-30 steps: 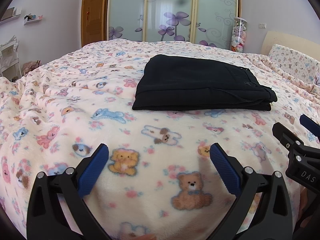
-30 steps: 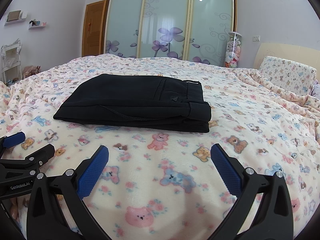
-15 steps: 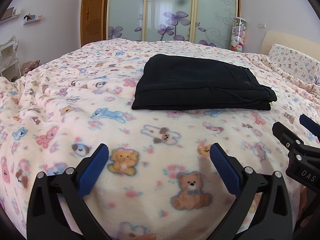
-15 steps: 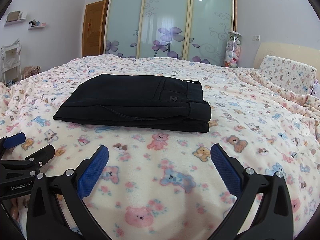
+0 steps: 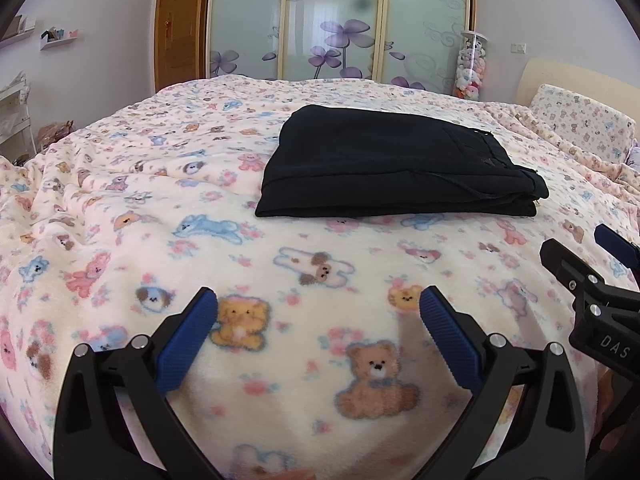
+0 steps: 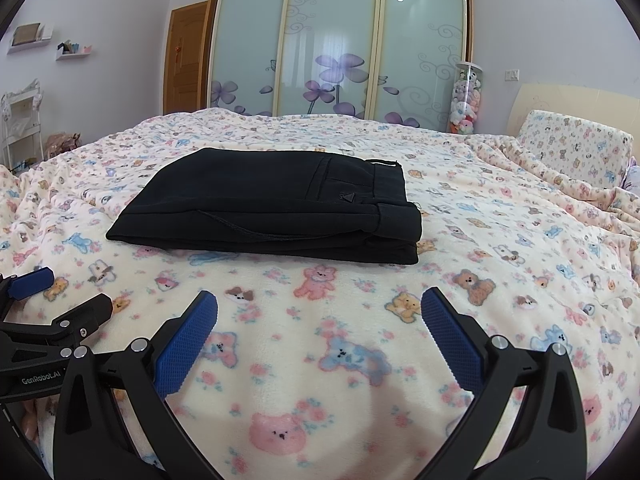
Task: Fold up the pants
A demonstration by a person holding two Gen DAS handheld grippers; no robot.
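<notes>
The black pants (image 5: 384, 168) lie folded in a compact rectangle on the bed, waistband end to the right; they also show in the right wrist view (image 6: 272, 208). My left gripper (image 5: 318, 312) is open and empty, held above the blanket well short of the pants. My right gripper (image 6: 319, 312) is open and empty, also short of the pants. Each gripper shows at the edge of the other's view: the right one (image 5: 592, 272) and the left one (image 6: 52, 300).
The bed carries a cream teddy-bear blanket (image 5: 120, 200). A matching pillow (image 6: 576, 148) lies at the right by the headboard. Sliding wardrobe doors (image 6: 340, 40) and a tube of plush toys (image 6: 466, 100) stand behind the bed. A white shelf rack (image 6: 20, 120) stands at the left.
</notes>
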